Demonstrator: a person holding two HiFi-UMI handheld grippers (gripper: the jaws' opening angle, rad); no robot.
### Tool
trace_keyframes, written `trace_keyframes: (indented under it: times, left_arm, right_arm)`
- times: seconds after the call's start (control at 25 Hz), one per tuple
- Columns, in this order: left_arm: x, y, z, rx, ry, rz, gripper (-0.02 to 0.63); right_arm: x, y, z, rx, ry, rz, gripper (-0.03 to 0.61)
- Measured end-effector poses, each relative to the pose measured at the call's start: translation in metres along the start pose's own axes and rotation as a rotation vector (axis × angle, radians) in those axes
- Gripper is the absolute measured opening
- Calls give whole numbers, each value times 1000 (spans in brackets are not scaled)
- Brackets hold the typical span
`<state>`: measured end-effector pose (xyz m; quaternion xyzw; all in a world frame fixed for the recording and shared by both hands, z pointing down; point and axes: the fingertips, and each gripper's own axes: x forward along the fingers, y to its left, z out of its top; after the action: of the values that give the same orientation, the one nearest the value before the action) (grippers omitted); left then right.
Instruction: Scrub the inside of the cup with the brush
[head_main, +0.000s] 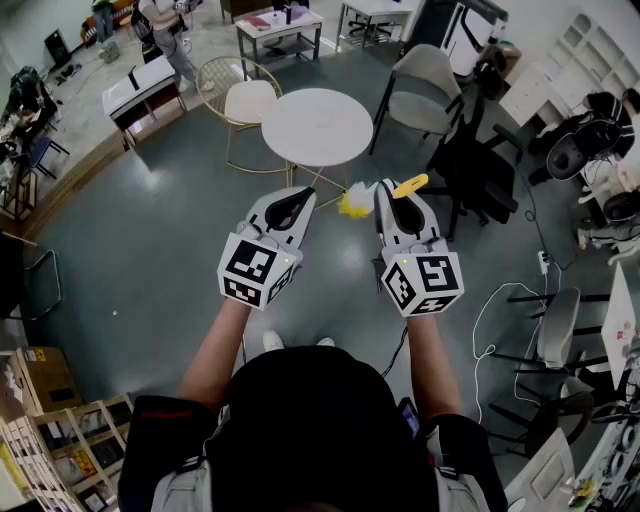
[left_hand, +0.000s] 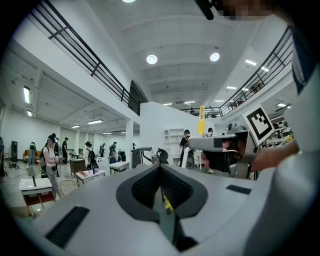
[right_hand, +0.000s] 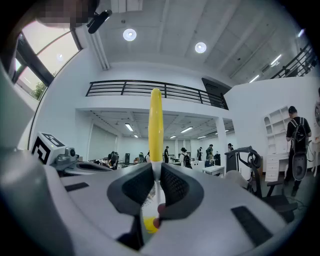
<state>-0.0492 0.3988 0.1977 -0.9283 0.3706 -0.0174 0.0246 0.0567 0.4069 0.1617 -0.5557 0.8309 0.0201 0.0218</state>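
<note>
From where I stand, both grippers are held level, side by side above the grey floor (head_main: 150, 230): the right gripper (head_main: 395, 192) grasps the brush (right_hand: 155, 122), yellow handle poking past its jaws, while the left gripper (head_main: 290, 202) is clenched tight, just beside the yellow bristles (head_main: 352, 203).

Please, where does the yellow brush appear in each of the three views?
Head view: the brush sticks out of the right gripper, slightly right of centre.
Left gripper view: its handle stands upright above that gripper, right of centre.
Right gripper view: the handle stands at centre, clamped.
Shared landmark: the right gripper that holds it.
</note>
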Motion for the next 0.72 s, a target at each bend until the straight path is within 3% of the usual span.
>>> trace_keyframes:
  times: [0.72]
  left_arm:
    - [5,-6,-5,2,20,-6,14]
  right_arm:
    - [-7,-4,-9,41,2,3,51]
